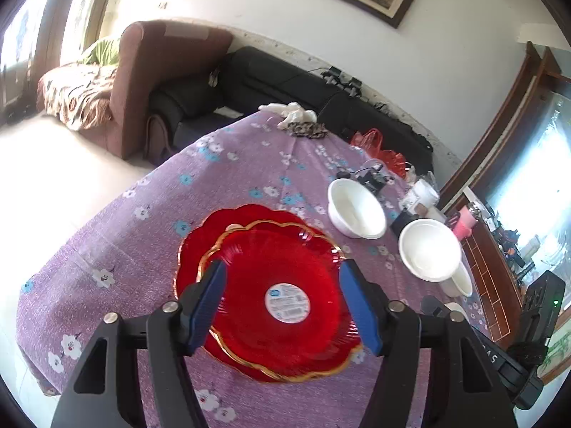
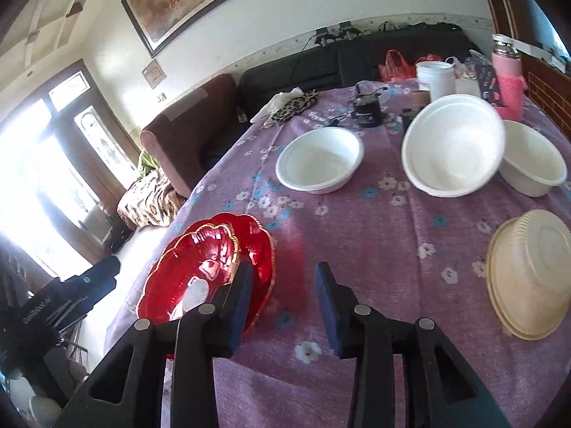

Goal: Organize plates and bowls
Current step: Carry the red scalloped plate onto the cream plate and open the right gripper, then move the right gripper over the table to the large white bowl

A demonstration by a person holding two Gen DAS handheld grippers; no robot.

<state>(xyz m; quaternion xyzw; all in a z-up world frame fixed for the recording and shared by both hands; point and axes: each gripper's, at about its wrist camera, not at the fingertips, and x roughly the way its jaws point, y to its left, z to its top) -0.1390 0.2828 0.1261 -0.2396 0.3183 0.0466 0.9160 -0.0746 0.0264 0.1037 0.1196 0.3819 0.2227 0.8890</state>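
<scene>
Bench (image 2: 357,249) w/ purple floral cloth: 2 red scalloped gilt-rim glass plates (image 1: 282,296), stacked, near edge. Left tongs (image 1: 282,303) open above top plate, not gripping. Right tongs (image 2: 283,306) part open, empty, beside stack. 3 white bowls (image 2: 319,158) farther back; cream bowl (image 2: 531,278) upside down at right.

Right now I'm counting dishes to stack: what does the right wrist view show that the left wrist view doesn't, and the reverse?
Only the right wrist view shows the cream bowl upside down on the tablecloth, and the right gripper, open. Only the left wrist view shows the round sticker clearly on the top red plate, and the left gripper, open above it. Both show the stacked red plates and three white bowls.
</scene>
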